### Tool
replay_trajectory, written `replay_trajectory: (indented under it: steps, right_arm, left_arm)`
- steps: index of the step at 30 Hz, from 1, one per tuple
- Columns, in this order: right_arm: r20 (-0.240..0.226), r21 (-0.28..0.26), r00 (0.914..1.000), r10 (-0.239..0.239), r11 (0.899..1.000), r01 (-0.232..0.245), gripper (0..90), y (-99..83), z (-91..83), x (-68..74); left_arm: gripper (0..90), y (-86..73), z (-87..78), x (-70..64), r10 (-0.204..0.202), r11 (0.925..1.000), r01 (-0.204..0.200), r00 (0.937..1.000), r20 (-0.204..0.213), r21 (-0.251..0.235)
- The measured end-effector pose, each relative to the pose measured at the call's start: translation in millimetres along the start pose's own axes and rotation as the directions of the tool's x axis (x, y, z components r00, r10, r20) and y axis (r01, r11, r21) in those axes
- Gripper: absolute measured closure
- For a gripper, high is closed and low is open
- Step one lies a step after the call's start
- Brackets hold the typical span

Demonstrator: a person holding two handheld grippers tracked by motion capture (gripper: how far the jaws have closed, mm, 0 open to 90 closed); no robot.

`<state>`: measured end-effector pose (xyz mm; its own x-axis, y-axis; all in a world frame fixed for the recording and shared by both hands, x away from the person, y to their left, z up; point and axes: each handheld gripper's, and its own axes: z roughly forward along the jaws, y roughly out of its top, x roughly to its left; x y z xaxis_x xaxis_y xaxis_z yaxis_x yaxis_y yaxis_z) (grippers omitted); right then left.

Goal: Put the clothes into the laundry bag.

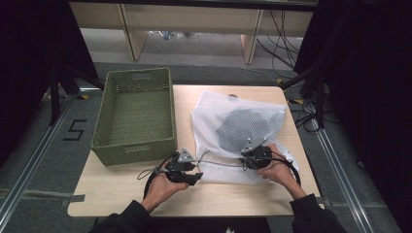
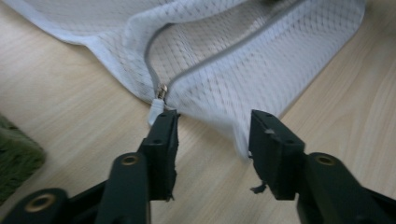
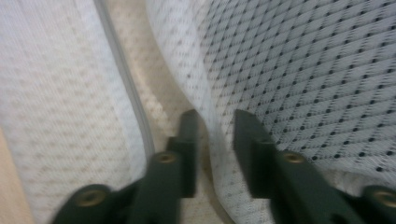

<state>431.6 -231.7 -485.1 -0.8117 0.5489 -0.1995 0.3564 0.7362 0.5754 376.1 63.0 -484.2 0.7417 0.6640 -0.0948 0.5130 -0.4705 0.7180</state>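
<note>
White mesh laundry bag (image 1: 233,131) lies flat on the wooden surface (image 1: 121,189), right of the green woven basket (image 1: 136,114), dark round item (image 1: 243,128) inside it. Left claw (image 2: 210,135) is at the bag's near corner, jaws spread wide, left jaw tip just beside the zipper pull (image 2: 161,91); fabric edge sits between the jaws, not pinched. Right claw (image 3: 212,123) is on the bag's near edge, jaws slightly parted with a fold of mesh between them; cannot tell if it is actually clamped. Zipper partly open.
</note>
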Motion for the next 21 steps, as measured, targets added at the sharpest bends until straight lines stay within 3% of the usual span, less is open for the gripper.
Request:
replay_trajectory:
  steps: [4,9,14,16,17,19,20,21]
  right_arm:
    - [0.021,-0.080,0.9983,0.054,0.995,-0.052,52.2,-0.1,-6.9,-1.1]
    - [0.022,-0.106,0.9920,0.124,0.987,-0.121,42.0,-1.7,-12.8,-2.1]
    - [0.035,-0.148,0.9875,0.154,0.978,-0.147,39.7,-1.5,-18.5,0.6]
    - [0.005,-0.157,0.9853,0.171,0.973,-0.168,39.2,-1.9,-18.4,0.8]
    - [0.008,-0.152,0.9836,0.180,0.972,-0.177,39.1,-2.4,-19.9,1.8]
    - [-0.004,-0.162,0.9879,0.155,0.975,-0.154,38.7,-3.4,-18.4,1.3]
    - [-0.007,-0.152,0.9824,0.187,0.971,-0.186,38.4,-3.9,-19.7,3.1]
    - [0.000,-0.155,0.9833,0.182,0.971,-0.180,38.2,-4.6,-20.6,3.4]
  left_arm:
    - [44.7,0.9,-7.8,-0.8,0.008,0.9998,-0.007,1.0000,0.004,-0.019]
    - [37.8,1.1,-13.6,-2.6,0.025,0.9993,-0.026,0.9994,-0.023,-0.027]
    - [34.5,-4.7,-19.8,1.2,0.009,0.9981,-0.010,0.9997,-0.023,-0.061]
    - [32.7,-7.6,-20.0,3.2,0.012,0.9982,-0.014,0.9995,-0.029,-0.059]
    - [32.6,-9.1,-20.4,3.5,0.008,0.9981,-0.009,0.9997,-0.021,-0.061]
    - [30.6,-11.0,-21.0,4.4,-0.001,0.9969,0.000,0.9998,-0.021,-0.078]
    - [30.2,-11.8,-22.0,4.9,-0.008,0.9963,0.006,0.9997,-0.022,-0.085]
    - [29.8,-11.9,-23.5,6.3,0.001,0.9959,-0.003,0.9999,-0.017,-0.090]
